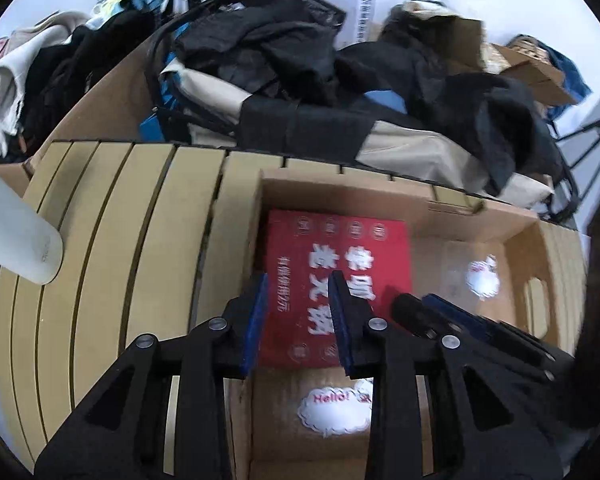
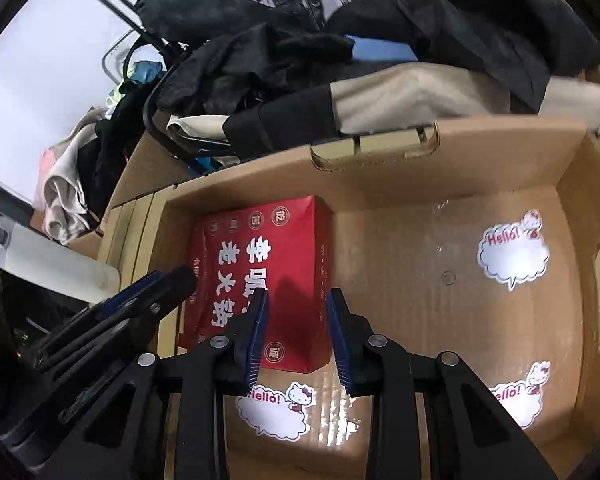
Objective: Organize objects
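A red box [image 1: 332, 264] with white Chinese print lies flat in the far left corner of an open cardboard box [image 1: 380, 196]; it also shows in the right wrist view [image 2: 284, 256]. My left gripper [image 1: 298, 290] is open and empty, hovering above the red box. My right gripper [image 2: 296, 300] is open and empty, just above the red box's near right edge. The right gripper's fingers [image 1: 452, 312] show beside the left one. The cardboard box floor [image 2: 400, 280] carries several Hello Kitty stickers [image 2: 512, 256].
A slatted beige tabletop [image 1: 120, 240] lies left of the cardboard box. A white bottle [image 1: 16, 232] rests at its left edge. Behind stand piles of black clothes [image 1: 284, 40], a beige bag [image 2: 440, 92] and more cartons [image 1: 536, 72].
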Motion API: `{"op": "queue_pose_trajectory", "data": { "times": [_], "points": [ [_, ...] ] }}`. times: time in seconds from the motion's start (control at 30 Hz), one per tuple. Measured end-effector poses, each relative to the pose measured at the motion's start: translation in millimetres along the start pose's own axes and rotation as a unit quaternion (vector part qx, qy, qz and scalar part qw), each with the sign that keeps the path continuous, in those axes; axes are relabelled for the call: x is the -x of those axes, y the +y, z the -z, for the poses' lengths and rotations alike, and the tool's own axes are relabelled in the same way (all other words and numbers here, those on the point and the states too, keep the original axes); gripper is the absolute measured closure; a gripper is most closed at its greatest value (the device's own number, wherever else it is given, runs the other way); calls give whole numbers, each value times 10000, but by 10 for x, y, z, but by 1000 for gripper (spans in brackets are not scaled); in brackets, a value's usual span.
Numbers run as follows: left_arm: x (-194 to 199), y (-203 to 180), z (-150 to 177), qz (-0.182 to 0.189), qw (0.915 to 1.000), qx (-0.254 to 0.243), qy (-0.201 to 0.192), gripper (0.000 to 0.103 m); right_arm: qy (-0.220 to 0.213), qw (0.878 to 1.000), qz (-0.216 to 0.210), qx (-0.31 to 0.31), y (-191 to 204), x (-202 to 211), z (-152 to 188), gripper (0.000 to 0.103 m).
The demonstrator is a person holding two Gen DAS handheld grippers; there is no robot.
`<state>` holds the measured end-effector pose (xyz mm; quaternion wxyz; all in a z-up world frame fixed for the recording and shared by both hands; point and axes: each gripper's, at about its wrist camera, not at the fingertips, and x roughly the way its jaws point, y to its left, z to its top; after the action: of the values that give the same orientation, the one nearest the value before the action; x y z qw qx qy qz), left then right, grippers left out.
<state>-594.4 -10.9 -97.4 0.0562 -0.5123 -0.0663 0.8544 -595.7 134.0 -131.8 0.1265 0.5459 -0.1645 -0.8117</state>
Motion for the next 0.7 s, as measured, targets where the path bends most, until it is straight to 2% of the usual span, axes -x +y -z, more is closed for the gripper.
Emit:
{"op": "queue_pose_trajectory", "data": {
  "times": [0.07, 0.13, 0.17, 0.2, 0.23, 0.27, 0.3, 0.33, 0.37, 0.4, 0.47, 0.53, 0.7],
  "points": [
    [83, -34, -13, 42, 9998, -202, -32, 65, 45, 9999, -129, -3, -42, 3, 7, 69],
    [213, -78, -41, -26, 9992, -392, -72, 45, 55, 9999, -141, 73, -66, 72, -35, 69],
    [284, -86, -53, -62, 9989, -463, -91, 41, 33, 9999, -87, 133, -96, 174, -73, 69],
    [347, -97, -77, -118, 9985, -522, -90, 30, -4, 9998, -4, 207, -103, 272, -86, 69],
    [440, -91, -112, -223, 9979, -614, -52, 15, -55, 9994, 106, 324, -118, 390, -117, 68],
    [498, -71, -139, -302, 9973, -668, -23, 8, -106, 9985, 220, 494, -133, 516, -178, 67],
    [579, -35, -144, -366, 9968, -703, -44, 4, -172, 9968, 350, 698, -155, 677, -203, 58],
    [704, 20, -148, -446, 9963, -726, -142, 4, -244, 9948, 480, 860, -184, 821, -227, 46],
    [796, 57, -146, -541, 9957, -726, -188, 4, -352, 9917, 665, 1040, -236, 1037, -249, 15],
    [896, 101, -141, -615, 9956, -676, -221, 4, -392, 9905, 723, 1104, -293, 1191, -270, 5],
    [1075, 169, -129, -617, 9966, -488, -261, 4, -385, 9905, 773, 1073, -434, 1524, -295, 5],
    [1278, 183, -86, -593, 9972, -309, -320, 4, -590, 9897, 940, 901, -551, 1869, -272, 5],
    [1764, 45, 281, -528, 9963, -320, -601, 3, -822, 9899, 747, 885, -560, 2378, 16, 5]
  ]
}}
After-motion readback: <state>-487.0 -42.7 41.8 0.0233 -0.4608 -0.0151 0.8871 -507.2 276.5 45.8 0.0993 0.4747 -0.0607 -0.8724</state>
